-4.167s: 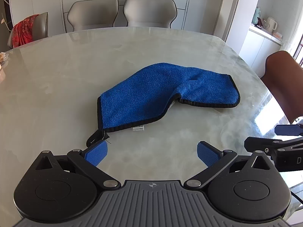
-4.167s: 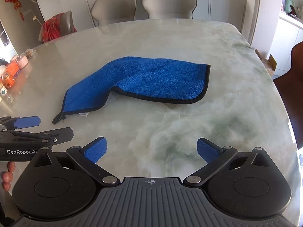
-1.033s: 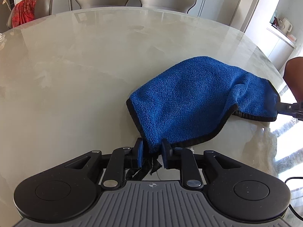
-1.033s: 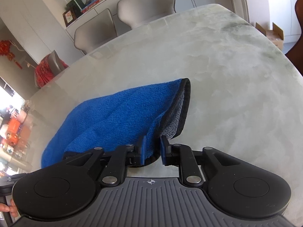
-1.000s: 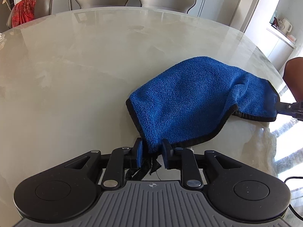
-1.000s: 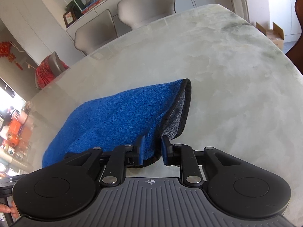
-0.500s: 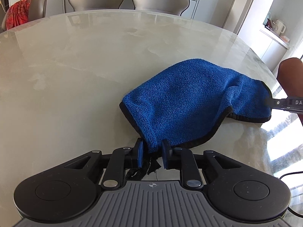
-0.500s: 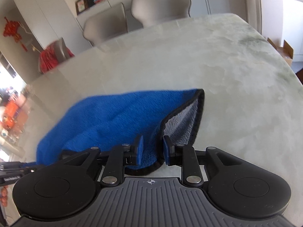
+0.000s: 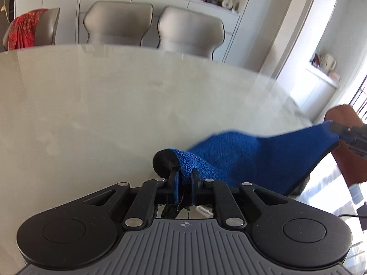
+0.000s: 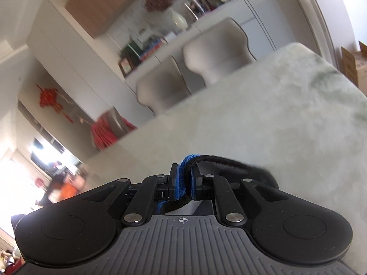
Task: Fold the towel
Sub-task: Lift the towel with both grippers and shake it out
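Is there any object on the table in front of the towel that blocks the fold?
Nothing visible does. Both grippers, left and right, hold the towel, and the table beyond looks bare.

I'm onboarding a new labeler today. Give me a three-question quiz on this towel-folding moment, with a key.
1. True or false: the left gripper is shut on the towel.
2. The towel's colour is: A) red B) blue C) white
3. Fill in: in the left wrist view, the towel spans between the left gripper and the ____ gripper.

Key: 1 true; 2 B; 3 right. The right wrist view confirms the right gripper clamps the towel's black-trimmed edge above the table.
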The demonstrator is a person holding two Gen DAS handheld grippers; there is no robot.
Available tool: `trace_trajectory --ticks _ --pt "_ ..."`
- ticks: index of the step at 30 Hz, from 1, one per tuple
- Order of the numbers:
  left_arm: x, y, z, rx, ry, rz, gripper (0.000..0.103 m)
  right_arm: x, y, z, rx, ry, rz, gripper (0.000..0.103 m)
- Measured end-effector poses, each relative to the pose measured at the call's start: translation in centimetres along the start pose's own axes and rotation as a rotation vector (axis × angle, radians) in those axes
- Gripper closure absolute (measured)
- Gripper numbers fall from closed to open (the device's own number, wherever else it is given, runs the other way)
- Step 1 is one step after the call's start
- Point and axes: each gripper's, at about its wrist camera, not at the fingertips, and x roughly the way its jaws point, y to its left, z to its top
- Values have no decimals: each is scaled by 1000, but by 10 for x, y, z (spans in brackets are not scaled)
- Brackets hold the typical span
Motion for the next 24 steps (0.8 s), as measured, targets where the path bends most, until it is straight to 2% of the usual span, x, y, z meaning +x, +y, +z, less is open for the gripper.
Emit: trace_trajectory --ticks 5,13,15,17,20,22,24 --pt "-8 4 45 15 -84 -10 94 10 14 35 -61 -29 9 93" --pt "-25 -17 120 147 -258 18 94 18 58 101 -186 -127 98 93" --pt "-29 -23 131 163 -289 22 94 11 57 101 -179 -128 107 93" --pt "-37 -25 136 176 -307 24 94 3 55 98 -163 -122 114 93" --pt "-48 -24 126 174 -294 18 94 -9 51 94 -138 -111 125 93" --pt "-50 -20 109 170 -249 19 94 -16 44 86 -114 -89 118 93" --pt "-49 -15 85 160 -187 19 94 -20 27 65 -69 -31 76 93"
